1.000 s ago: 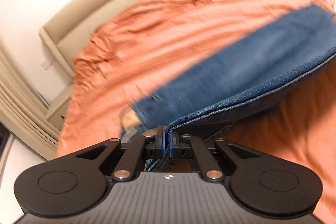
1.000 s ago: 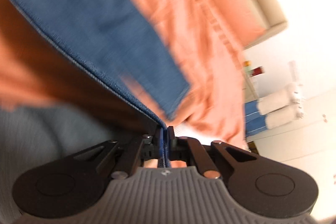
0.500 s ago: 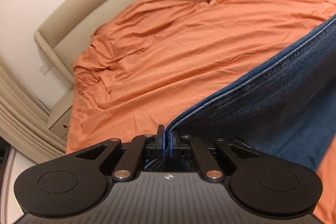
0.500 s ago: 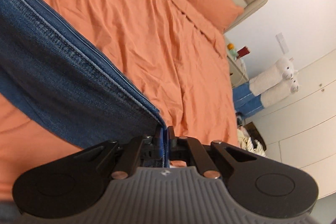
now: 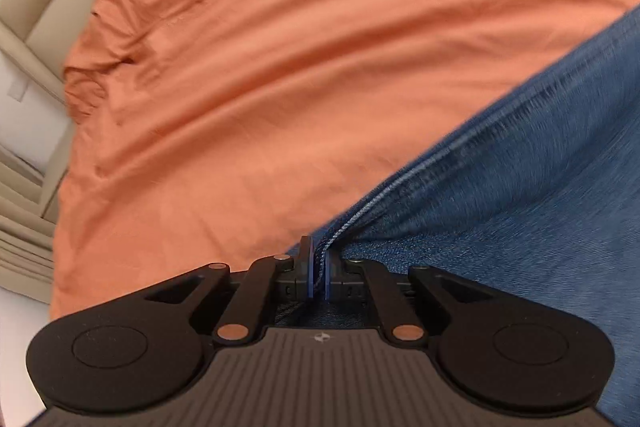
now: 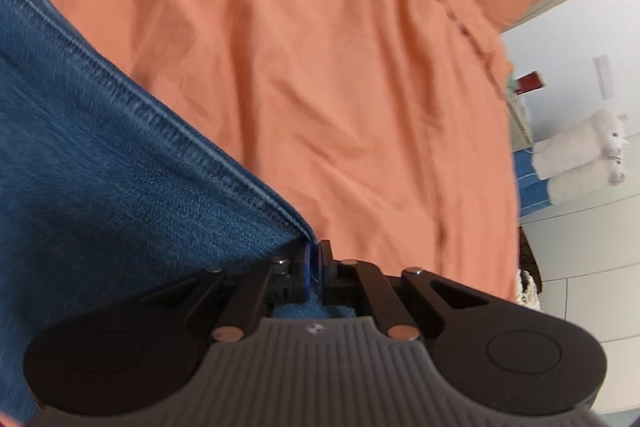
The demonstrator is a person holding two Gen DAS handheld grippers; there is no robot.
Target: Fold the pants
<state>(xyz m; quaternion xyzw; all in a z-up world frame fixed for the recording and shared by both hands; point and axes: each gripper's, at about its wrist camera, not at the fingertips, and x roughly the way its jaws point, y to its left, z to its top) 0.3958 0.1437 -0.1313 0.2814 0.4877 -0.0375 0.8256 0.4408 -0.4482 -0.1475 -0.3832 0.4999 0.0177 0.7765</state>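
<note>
Left tongs (image 5: 318,273), right tongs (image 6: 315,265): matte black linkage arms, copper-coloured rivets, blue finger pads (image 5: 306,277), ribbed grey housing, small white logo.

Soft, even indoor light fills both views, with no glare and only faint shadows in the folds of the orange bedsheet (image 5: 300,75). Motion blur smears the blue jeans (image 5: 540,187), perhaps more in the left view. Fisheye distortion bends the edges.

Left tongs (image 5: 318,273) pinched nearly closed, blue pads clamping a stitched denim edge that runs up and to the right. Right tongs (image 6: 315,269) likewise pinched on the jeans (image 6: 100,167), whose seam runs up and to the left from the fingertips.
</note>
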